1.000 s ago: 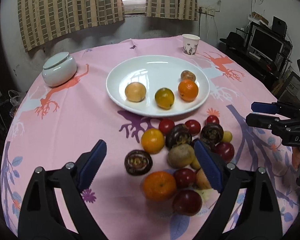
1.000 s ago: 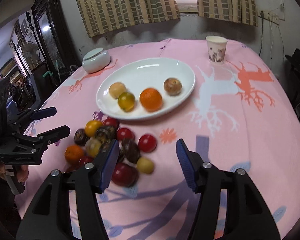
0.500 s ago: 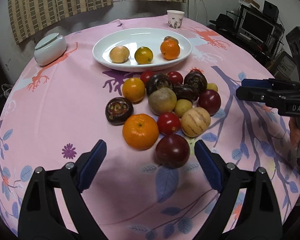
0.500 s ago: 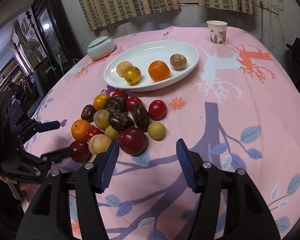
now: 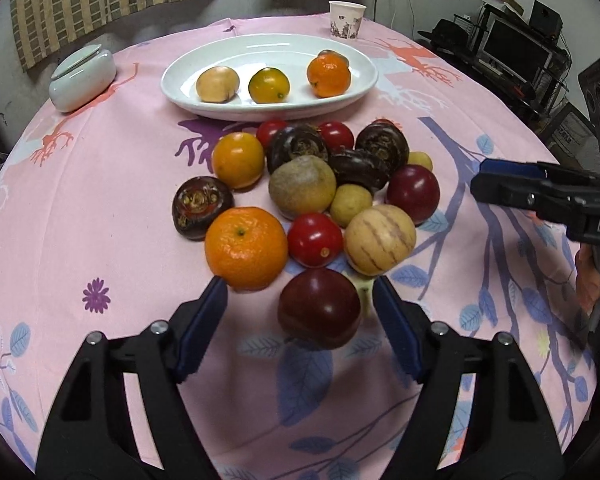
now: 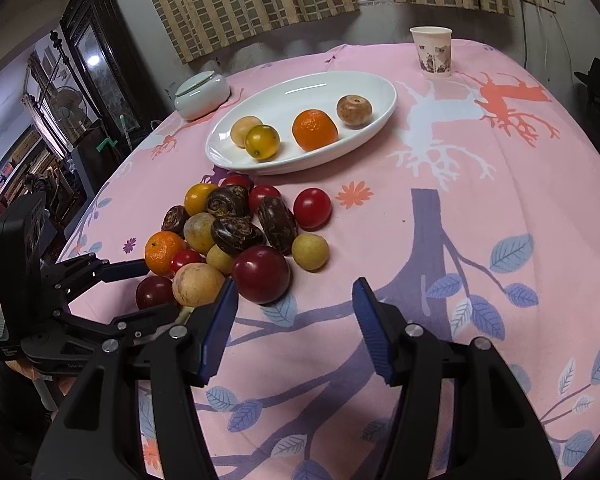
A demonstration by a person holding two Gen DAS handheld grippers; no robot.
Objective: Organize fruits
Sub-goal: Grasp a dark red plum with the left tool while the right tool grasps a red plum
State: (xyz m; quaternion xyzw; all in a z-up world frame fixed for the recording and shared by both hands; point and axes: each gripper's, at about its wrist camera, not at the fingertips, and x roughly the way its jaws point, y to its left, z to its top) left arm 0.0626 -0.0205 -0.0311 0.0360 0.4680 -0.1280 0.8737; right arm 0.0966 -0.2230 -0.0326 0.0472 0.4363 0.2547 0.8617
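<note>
The left gripper [image 5: 298,300] is closing around a dark red plum [image 5: 319,309], pads not yet touching; the right gripper [image 6: 294,300] stands open, empty, the fruit pile [image 6: 236,236] just ahead-left

On the table [image 5: 100,200], the fruit pile [image 5: 312,200] lies at 6 o'clock of the plate [image 5: 268,108], which holds 4 fruits; the cup [image 5: 346,20] stands at 1 o'clock.

The left gripper [image 5: 300,308] angles downward, its jaws closing with pads not yet pressing; the right gripper [image 6: 296,312] hangs half-open.
</note>
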